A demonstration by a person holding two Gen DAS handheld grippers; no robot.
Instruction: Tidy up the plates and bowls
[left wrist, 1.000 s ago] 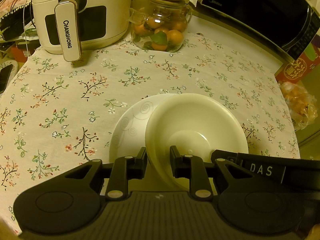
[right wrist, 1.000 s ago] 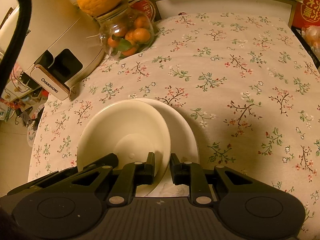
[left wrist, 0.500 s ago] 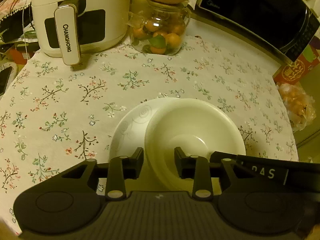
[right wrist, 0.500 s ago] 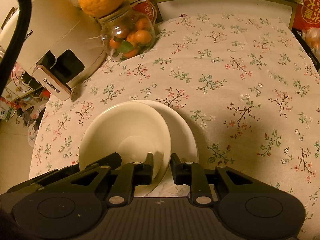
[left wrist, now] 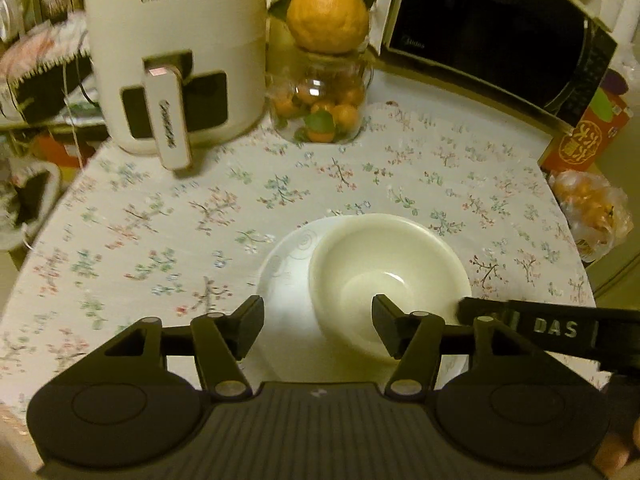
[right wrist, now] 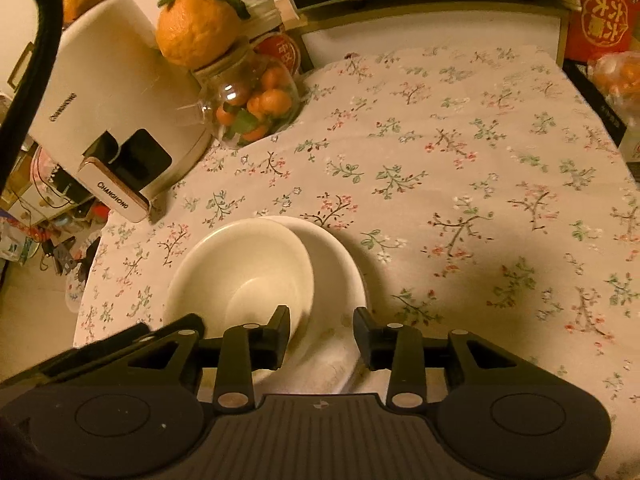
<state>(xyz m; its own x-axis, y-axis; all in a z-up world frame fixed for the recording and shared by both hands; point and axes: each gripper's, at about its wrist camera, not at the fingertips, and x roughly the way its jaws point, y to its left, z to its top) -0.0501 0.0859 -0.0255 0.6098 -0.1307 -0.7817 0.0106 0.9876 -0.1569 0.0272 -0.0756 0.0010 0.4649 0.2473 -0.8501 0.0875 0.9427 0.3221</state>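
Observation:
A cream bowl [left wrist: 384,276] sits on a white plate [left wrist: 288,264] with a faint swirl pattern, on the floral tablecloth near its front edge. It lies off-centre, toward the plate's right side in the left wrist view. My left gripper [left wrist: 318,326] is open, its fingers apart on either side of the bowl's near rim, above it. In the right wrist view the bowl [right wrist: 240,276] sits on the plate's [right wrist: 340,268] left side. My right gripper [right wrist: 322,334] is open over the plate's near edge. The right gripper's finger also shows in the left wrist view [left wrist: 540,326].
A white air fryer [left wrist: 172,56] stands at the back left. A glass jar of small oranges [left wrist: 320,108] with a large orange on top stands beside it. A black microwave [left wrist: 496,28] is at the back right, with a red box [left wrist: 588,140] and bagged oranges [left wrist: 592,208].
Both grippers have opened from shut on the bowl's rim and drawn back and up a little. The bowl now rests on the plate.

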